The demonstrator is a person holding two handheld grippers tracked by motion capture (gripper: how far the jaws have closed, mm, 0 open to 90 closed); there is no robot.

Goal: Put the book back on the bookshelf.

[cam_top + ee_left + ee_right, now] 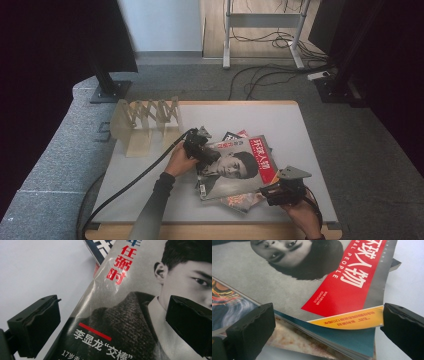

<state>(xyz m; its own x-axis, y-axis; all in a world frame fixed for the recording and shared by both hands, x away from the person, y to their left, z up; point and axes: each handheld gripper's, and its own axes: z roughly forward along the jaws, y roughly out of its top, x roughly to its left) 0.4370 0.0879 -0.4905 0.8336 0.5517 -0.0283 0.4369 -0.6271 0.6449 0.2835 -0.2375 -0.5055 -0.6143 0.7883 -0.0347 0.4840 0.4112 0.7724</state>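
Note:
A stack of magazines lies mid-table. The top magazine [235,167] has a grey cover with a portrait and a red title band. My left gripper [209,156] hovers over its left edge, and in the left gripper view it [112,325] is open, its jaws standing wide on either side of the cover [120,305]. My right gripper [266,193] is at the stack's near right corner. It [327,331] is also open, with the curled yellow corner [352,321] of the top magazine between its jaws, untouched. A colourful lower magazine [229,307] pokes out beneath.
A wooden accordion rack [145,125] stands at the back left of the grey table mat [285,125]. The table's wooden front edge [210,232] runs below my hands. Black stands [107,85] and loose cables [260,75] are on the floor beyond the table.

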